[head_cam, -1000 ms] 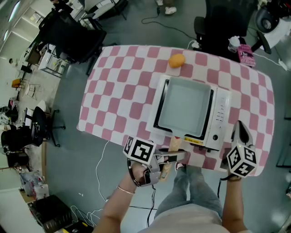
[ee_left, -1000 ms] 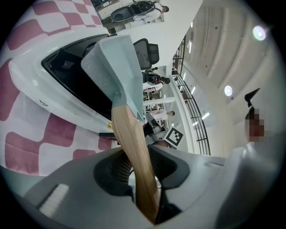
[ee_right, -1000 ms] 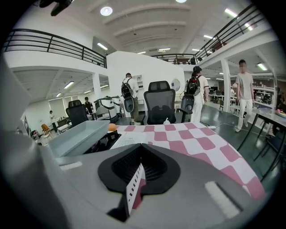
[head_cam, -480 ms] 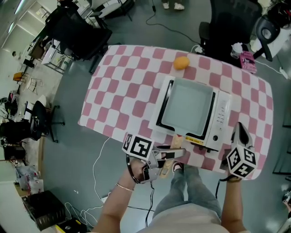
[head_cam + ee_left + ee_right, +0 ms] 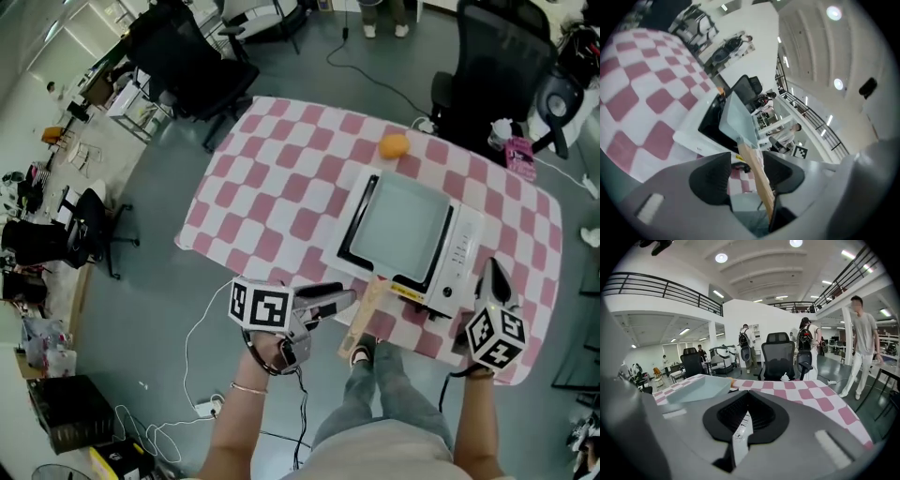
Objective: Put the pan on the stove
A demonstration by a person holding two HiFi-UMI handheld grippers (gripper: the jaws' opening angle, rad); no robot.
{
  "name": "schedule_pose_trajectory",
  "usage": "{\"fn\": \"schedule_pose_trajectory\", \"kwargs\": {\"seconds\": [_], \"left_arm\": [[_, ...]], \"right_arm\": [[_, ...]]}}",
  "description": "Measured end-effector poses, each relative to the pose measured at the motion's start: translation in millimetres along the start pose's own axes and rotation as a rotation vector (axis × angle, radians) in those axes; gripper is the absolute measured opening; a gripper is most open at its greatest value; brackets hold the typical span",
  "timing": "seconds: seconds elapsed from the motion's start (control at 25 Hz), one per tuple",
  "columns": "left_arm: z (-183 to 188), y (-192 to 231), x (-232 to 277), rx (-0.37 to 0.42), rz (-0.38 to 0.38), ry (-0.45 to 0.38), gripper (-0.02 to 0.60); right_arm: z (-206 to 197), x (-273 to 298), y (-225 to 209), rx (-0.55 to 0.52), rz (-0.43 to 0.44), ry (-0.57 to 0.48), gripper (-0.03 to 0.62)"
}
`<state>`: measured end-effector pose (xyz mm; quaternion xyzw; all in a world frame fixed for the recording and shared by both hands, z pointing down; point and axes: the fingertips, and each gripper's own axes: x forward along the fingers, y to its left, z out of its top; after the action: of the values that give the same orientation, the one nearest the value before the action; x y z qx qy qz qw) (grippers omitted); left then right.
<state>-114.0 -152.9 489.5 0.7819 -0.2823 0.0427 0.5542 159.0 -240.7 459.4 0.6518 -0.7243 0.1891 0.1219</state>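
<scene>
The pale square pan (image 5: 398,225) sits on the black top of the white stove (image 5: 459,248), and its wooden handle (image 5: 364,319) sticks out over the table's near edge. My left gripper (image 5: 345,300) is level with the handle on its left, jaws opening. In the left gripper view the handle (image 5: 757,176) runs through the gap close to the right pad, with neither pad pressing it. My right gripper (image 5: 494,267) rests by the stove's near right corner, shut and empty. In the right gripper view the pan (image 5: 696,387) lies to the left.
An orange (image 5: 394,146) lies on the pink-checked table (image 5: 281,187) behind the stove. Office chairs (image 5: 192,66) stand at the far side, and cables (image 5: 202,347) trail on the floor by my feet. People (image 5: 862,343) stand in the hall beyond.
My left gripper has opened off the pan's handle and drawn back a little to the left. The pan stays on the stove. The right gripper has not moved.
</scene>
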Motion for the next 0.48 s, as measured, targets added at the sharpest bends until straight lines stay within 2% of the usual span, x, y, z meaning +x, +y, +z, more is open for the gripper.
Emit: {"fn": "schedule_pose_trajectory", "kwargs": {"seconds": [0.12, 0.24, 0.36, 0.48], "left_arm": [[36, -11, -31, 0.182, 0.106, -0.192, 0.175], [66, -30, -60, 0.298, 0.184, -0.393, 0.127], [84, -44, -90, 0.45, 0.372, -0.559, 0.112], [94, -57, -112, 0.591, 0.58, -0.667, 0.06]], "right_arm": [[9, -3, 8, -0.013, 0.021, -0.015, 0.009], [17, -8, 17, -0.026, 0.04, -0.03, 0.009], [27, -16, 26, -0.036, 0.063, -0.049, 0.009], [43, -25, 34, -0.05, 0.086, -0.083, 0.009]]}}
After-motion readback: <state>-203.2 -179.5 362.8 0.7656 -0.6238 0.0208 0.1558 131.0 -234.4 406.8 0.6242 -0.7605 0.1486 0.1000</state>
